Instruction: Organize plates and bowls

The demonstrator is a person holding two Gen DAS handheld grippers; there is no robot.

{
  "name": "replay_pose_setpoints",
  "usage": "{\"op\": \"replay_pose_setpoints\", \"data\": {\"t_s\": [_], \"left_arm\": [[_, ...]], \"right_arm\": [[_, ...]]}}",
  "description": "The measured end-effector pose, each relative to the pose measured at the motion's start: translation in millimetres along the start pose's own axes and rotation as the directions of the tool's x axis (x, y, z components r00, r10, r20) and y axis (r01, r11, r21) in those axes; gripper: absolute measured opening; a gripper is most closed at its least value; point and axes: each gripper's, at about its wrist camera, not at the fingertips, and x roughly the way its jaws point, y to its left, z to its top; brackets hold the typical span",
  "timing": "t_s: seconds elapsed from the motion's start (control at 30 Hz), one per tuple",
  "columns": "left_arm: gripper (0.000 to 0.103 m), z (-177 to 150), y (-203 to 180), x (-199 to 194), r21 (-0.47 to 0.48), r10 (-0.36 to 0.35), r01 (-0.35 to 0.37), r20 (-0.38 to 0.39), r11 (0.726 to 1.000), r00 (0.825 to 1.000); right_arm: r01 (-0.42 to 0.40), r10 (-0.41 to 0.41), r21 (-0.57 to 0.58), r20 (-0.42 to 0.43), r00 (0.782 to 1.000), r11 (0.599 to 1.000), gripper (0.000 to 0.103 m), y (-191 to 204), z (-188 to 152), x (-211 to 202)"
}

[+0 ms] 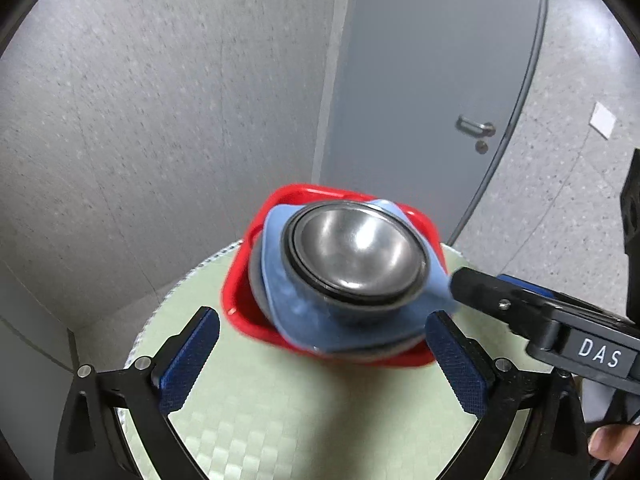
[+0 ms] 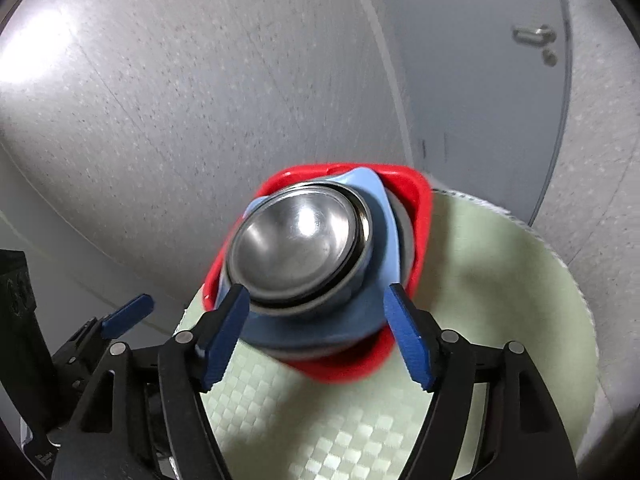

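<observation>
The stack sits mid-frame on the mat (image 1: pixel 280 400): steel bowl (image 1: pixel 354 254) on blue plate (image 1: pixel 292 300) in red plate (image 1: pixel 240 304). Both the left gripper (image 1: pixel 322 354) and right gripper (image 2: pixel 316 332) are spread, empty. Square the stack gently; push low on rims so the bowl won't tip.

The bowls (image 1: pixel 356 256) sit nested on plates (image 1: pixel 288 304) inside a tray (image 1: pixel 240 300), on the table (image 1: pixel 280 420).

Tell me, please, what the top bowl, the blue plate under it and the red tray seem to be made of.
Top bowl: metal, probably stainless steel; brushed grey with bright reflections. Blue plate: likely plastic or silicone; matte, even colour, wavy edge. Red tray: likely hard plastic; glossy, with small highlights on its rim.
</observation>
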Motion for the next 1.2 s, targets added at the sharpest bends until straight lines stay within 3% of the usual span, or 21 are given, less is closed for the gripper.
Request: {"op": "replay_pose_setpoints", "data": {"t_s": [0.3, 0.67, 0.77, 0.97, 1.2], "left_arm": [[0.102, -83, -18, -135, 0.056, 0.036, -0.045, 0.153, 0.997, 0.988], [0.102, -210, -61, -309, 0.097, 0.012, -0.045, 0.309, 0.994, 0.951], [0.102, -253, -75, -352, 0.092, 0.005, -0.036, 0.324, 0.995, 0.946], [0.102, -360, -118, -444, 0.072, 0.028, -0.061, 0.393, 0.996, 0.919], [0.102, -494, -168, -530, 0.069, 0.063, -0.105, 0.448, 0.992, 0.892]], "right_arm": [[0.085, -0.08, -0.021, 0.171, 0.982, 0.996, 0.083, 27, -68, -104], [0.197, -0.167, -0.043, 0.376, 0.912, 0.979, 0.096, 49, -176, -246], [0.22, -0.181, -0.049, 0.411, 0.893, 0.974, 0.098, 49, -208, -283], [0.248, -0.18, -0.089, 0.465, 0.867, 0.965, 0.102, 40, -286, -355], [0.26, -0.167, -0.13, 0.487, 0.857, 0.957, 0.103, 19, -387, -424]]}}
